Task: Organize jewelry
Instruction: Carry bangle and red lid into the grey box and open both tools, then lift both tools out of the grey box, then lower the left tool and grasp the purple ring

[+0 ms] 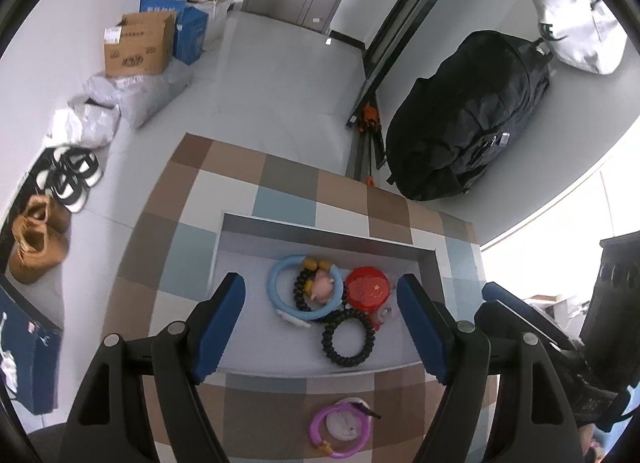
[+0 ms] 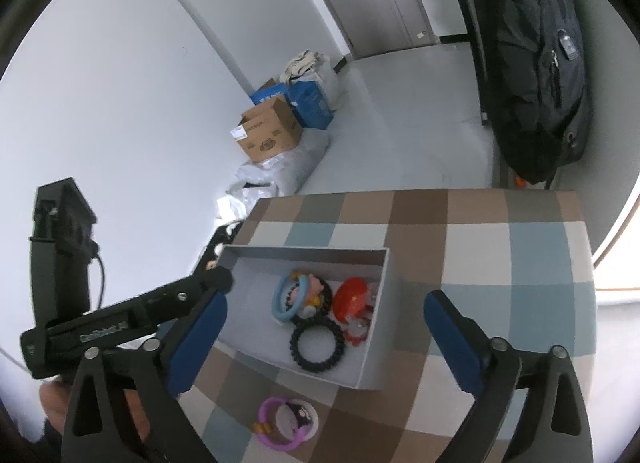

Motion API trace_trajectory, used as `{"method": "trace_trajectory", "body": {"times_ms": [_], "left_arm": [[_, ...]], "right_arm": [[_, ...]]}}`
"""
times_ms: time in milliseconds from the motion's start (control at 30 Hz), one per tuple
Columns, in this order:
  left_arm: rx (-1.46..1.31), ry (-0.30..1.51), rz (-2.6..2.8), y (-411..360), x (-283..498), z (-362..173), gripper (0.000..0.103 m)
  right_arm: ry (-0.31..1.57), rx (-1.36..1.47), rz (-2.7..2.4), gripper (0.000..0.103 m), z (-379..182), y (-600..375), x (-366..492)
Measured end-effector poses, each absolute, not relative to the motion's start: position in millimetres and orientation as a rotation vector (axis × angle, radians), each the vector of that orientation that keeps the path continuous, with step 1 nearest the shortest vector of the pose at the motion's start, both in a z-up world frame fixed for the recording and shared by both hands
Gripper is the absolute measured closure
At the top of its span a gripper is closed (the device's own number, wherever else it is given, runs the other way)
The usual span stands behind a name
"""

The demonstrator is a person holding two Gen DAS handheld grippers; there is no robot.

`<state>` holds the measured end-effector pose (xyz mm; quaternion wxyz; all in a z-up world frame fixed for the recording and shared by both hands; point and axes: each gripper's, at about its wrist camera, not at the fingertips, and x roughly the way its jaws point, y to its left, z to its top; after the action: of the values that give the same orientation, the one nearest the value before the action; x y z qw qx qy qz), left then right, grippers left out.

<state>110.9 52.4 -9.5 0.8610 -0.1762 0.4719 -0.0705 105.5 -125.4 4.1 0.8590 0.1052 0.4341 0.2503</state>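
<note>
A shallow grey box (image 1: 320, 233) (image 2: 376, 347) lies on the checkered tablecloth (image 1: 240, 179) (image 2: 520, 255). Inside it are a light blue ring bracelet (image 1: 276, 269) (image 2: 280, 303) with a pink pig charm (image 1: 322, 285), a black coil band (image 1: 348, 337) (image 2: 318, 345) and a red round piece (image 1: 367, 287) (image 2: 352, 295). A purple ring bracelet (image 1: 318, 429) (image 2: 268, 403) with a white charm rests on the cloth in front of the box. My left gripper (image 1: 320, 283) hangs open over the box, touching nothing. My right gripper (image 2: 326, 299) is open wide above the box's near side, empty.
A black backpack (image 1: 468, 115) (image 2: 532, 63) stands on the floor beyond the table. Cardboard and blue boxes (image 1: 138, 43) (image 2: 272, 131), plastic bags and shoes (image 1: 68, 177) line the left wall. The table's far edge runs just behind the box.
</note>
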Motion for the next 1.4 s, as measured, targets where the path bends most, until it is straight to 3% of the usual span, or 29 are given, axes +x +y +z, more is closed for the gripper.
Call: {"method": "trace_trajectory", "body": {"times_ms": [433, 600, 1400], "left_arm": [[-0.291, 0.942, -0.1, 56, 83, -1, 0.028], [-0.268, 0.937, -0.106, 50, 73, -8, 0.021], [-0.101, 1.111, -0.23, 1, 40, -59, 0.021]], "right_arm": [[0.887, 0.107, 0.51, 0.0, 6, -120, 82], [0.881, 0.06, 0.483, 0.0, 2, -123, 70], [0.99, 0.1, 0.43, 0.0, -19, -149, 47]]}}
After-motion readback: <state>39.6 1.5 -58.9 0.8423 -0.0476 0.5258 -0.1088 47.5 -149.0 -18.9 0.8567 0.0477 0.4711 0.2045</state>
